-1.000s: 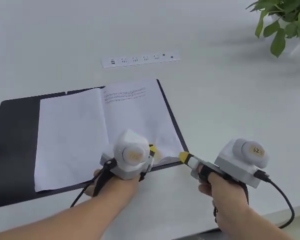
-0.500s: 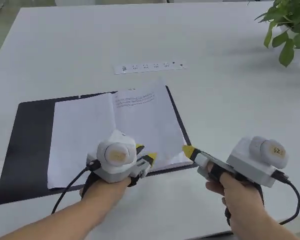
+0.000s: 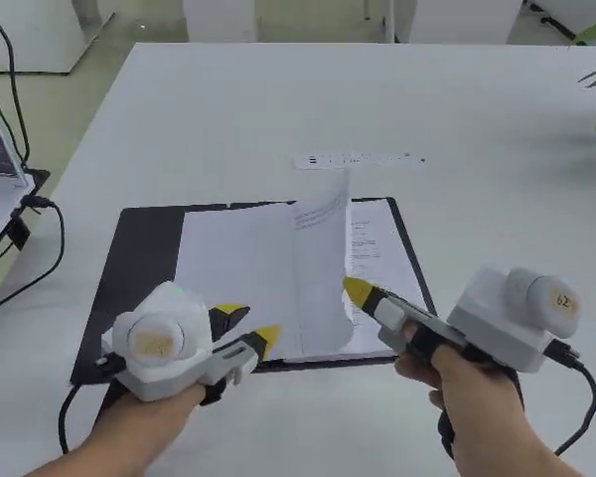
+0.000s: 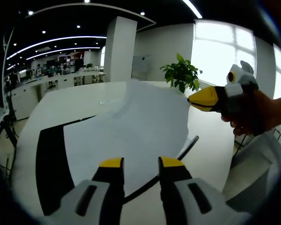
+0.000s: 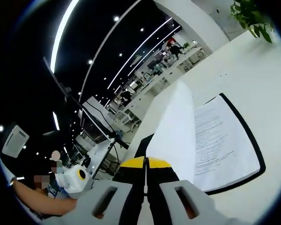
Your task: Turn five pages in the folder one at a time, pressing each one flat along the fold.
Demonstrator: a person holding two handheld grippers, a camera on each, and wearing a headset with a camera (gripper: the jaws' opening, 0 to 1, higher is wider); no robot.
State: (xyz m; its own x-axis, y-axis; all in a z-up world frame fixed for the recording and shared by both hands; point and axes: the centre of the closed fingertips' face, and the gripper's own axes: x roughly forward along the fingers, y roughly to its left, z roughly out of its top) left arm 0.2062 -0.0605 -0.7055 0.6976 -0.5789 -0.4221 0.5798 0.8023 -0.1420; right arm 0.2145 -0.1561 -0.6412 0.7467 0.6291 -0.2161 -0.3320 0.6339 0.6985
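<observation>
Head view showed the black folder [image 3: 139, 288] open on the white table [image 3: 278, 99], one printed page [image 3: 323, 263] standing upright near its fold. In closed fingers [image 3: 364, 294] the right gripper [image 3: 358, 291] pinched that page's edge. By the folder's near edge, the left gripper [image 3: 246, 323] held its fingers apart, empty.

The left hand-held gripper [image 3: 248, 323] has a rounded white housing with a pale orange disc on top. Its two light grey jaws end in black pads and yellow tips, and a black left cable [image 3: 70, 417] leaves its rear. The right hand-held gripper [image 3: 358, 290] has the same white body, a domed cap with an orange number, a black handle [image 3: 417, 343] and a black right cable [image 3: 581, 397] behind it.
</observation>
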